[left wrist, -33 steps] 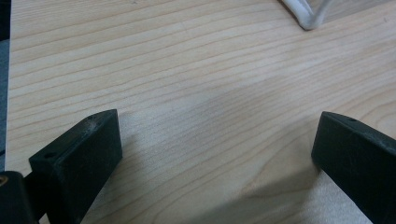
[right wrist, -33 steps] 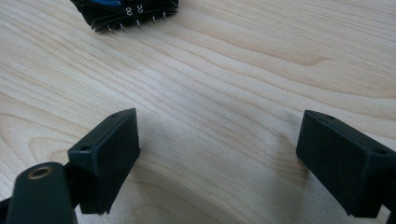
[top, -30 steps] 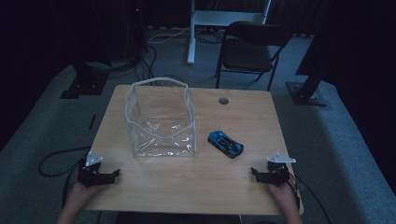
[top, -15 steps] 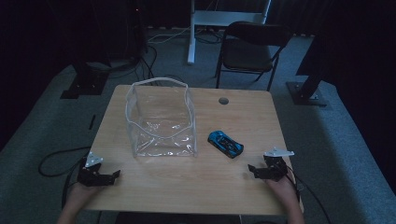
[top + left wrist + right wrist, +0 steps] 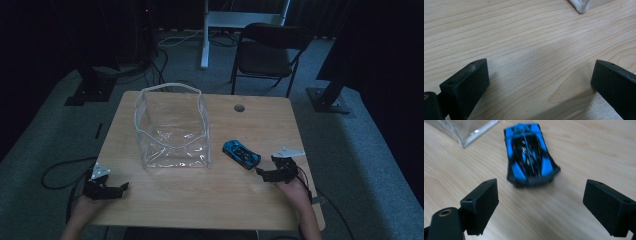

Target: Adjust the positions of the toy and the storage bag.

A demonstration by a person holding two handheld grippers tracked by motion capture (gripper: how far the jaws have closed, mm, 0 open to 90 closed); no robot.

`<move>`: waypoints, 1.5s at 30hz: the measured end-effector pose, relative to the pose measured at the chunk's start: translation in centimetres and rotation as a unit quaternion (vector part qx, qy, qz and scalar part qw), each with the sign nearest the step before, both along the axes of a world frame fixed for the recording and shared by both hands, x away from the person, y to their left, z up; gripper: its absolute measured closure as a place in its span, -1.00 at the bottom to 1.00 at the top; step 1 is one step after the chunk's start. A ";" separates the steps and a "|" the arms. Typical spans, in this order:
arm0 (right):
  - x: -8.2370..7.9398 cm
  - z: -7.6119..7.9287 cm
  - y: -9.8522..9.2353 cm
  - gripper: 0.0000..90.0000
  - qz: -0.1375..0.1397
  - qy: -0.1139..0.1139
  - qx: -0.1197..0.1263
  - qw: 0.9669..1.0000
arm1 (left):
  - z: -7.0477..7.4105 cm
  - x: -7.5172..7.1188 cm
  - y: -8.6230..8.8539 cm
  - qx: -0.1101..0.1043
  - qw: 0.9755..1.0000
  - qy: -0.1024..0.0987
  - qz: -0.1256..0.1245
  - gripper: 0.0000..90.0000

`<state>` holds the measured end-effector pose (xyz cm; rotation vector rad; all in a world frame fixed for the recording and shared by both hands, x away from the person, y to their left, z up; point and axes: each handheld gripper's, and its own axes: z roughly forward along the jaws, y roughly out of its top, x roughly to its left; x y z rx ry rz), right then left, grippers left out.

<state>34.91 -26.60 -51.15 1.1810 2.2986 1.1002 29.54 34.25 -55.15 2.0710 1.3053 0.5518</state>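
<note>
While the high view takes in the whole wooden table (image 5: 200, 200), it shows the blue toy car (image 5: 241, 153) only as a small shape lying right of the clear plastic bag (image 5: 172, 130), near the table's right edge. The right gripper view brings that car (image 5: 530, 155) close: blue body, black roof and stripes, its near end pointing toward the camera, resting on the wood just ahead of the 2 black jaws, slightly blurred. Those jaws stand wide apart with bare table between them, touching nothing. The right gripper (image 5: 266, 175) sits just beside the car in the high view, a hand (image 5: 292, 192) behind it. A corner of the bag (image 5: 474, 130) shows at the upper left of the right gripper view, well clear of the car.

The left gripper view offers plain wood grain (image 5: 529, 50) between 2 jaws spread wide, holding nothing, and a white-edged corner of the bag (image 5: 581, 7) at the top. In the high view the left gripper (image 5: 120, 187) lies near the table's front left corner, well apart from the bag.

The high view alone gives the surroundings: 1 black folding chair (image 5: 272, 50) behind the table and a round dark disc (image 5: 239, 108) near the far edge.

Count: 1 car, 1 bag, 2 grippers, 1 chair, 1 table.
</note>
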 end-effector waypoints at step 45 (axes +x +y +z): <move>9.2 -1.7 7.9 -0.74 0.089 0.074 -0.097 0.988 | 0.0 0.0 0.0 0.000 1.000 0.000 -0.001 -0.95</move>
